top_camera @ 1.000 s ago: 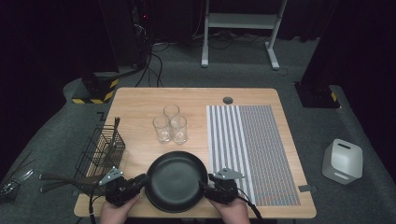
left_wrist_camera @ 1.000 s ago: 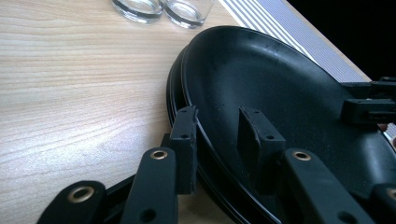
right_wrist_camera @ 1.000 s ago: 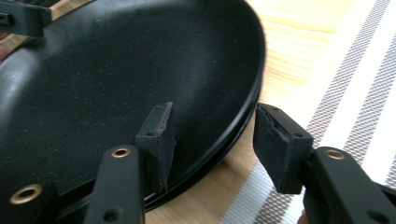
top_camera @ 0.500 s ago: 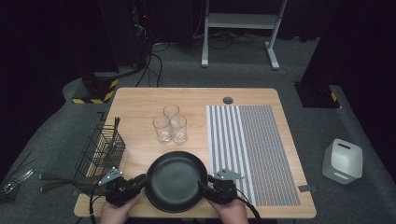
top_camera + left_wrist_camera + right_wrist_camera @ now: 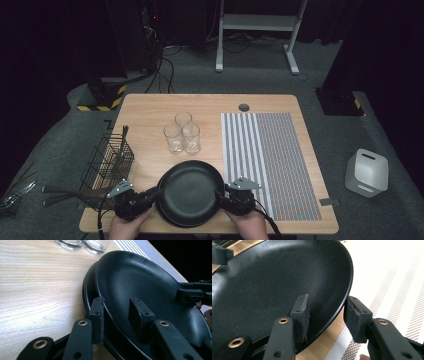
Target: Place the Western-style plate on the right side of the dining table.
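High view: a stack of black plates [image 5: 189, 192] sits at the near edge of the wooden table [image 5: 150, 107], with the left gripper [image 5: 146, 197] at its left rim and the right gripper [image 5: 226, 198] at its right rim. Compared with 1 second ago, plates and hands lie in the same place; the top plate [image 5: 140, 287] is not yet lifted clear.

Right gripper view: jaws have just been closing, and they straddle the top plate's rim, 1 pad above and 1 below, with a gap left at the outer pad. Not yet a firm pinch, by my reading.

Left gripper view: jaws about half open astride the rim, pads not pressing.

Judgement: both sides are lining up for a 2-handed lift. 3 glasses [image 5: 183, 134] stand beyond, well apart.
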Action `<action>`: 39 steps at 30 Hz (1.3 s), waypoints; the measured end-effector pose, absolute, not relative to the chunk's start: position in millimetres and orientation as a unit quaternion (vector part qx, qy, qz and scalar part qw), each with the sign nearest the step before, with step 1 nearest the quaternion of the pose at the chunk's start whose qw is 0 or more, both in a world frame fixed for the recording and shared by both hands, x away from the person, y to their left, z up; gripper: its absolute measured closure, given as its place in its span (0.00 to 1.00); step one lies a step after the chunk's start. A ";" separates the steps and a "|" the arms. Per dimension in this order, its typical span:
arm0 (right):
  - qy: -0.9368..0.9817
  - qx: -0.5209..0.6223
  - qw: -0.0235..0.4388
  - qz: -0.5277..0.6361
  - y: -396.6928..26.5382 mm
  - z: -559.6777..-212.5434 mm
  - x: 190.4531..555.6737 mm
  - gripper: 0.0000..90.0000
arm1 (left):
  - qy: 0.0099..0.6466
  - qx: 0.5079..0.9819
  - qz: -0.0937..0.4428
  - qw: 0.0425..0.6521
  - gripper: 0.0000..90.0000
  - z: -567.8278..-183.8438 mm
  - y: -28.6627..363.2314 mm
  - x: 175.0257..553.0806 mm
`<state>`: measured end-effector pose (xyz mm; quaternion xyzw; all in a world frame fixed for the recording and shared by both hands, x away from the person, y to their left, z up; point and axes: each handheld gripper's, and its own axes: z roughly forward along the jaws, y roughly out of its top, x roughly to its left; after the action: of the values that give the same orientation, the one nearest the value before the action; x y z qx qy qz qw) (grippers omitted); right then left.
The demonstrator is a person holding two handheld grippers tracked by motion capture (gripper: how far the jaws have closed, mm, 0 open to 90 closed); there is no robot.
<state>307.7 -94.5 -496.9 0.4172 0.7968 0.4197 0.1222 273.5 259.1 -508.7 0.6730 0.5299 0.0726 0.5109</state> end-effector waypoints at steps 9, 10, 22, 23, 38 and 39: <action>0.791 0.419 0.136 0.424 -99.6 -493.6 313.5 0.68 | 0.526 0.672 0.066 0.516 0.72 -511.9 256.5 275.9; 0.791 0.419 0.136 0.424 -99.6 -493.6 313.5 0.68 | 0.526 0.672 0.066 0.516 0.72 -511.9 256.5 275.9; 0.789 0.431 0.088 0.429 -101.1 -497.6 298.8 0.56 | 0.526 0.671 0.065 0.518 0.71 -512.1 255.0 275.8; 0.791 0.427 0.087 0.430 -100.7 -498.5 297.4 0.57 | 0.527 0.670 0.064 0.519 0.70 -512.2 255.0 275.9; 0.794 0.430 0.110 0.415 -96.7 -492.6 314.7 0.61 | 0.535 0.660 0.061 0.524 0.65 -514.7 250.8 278.5; 0.794 0.428 0.115 0.417 -97.6 -492.7 316.0 0.61 | 0.535 0.660 0.063 0.524 0.65 -515.4 249.2 279.2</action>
<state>316.0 -97.6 -492.7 0.4279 0.7937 0.4168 0.1146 279.2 249.2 -515.4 0.6598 0.5348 0.0630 0.5241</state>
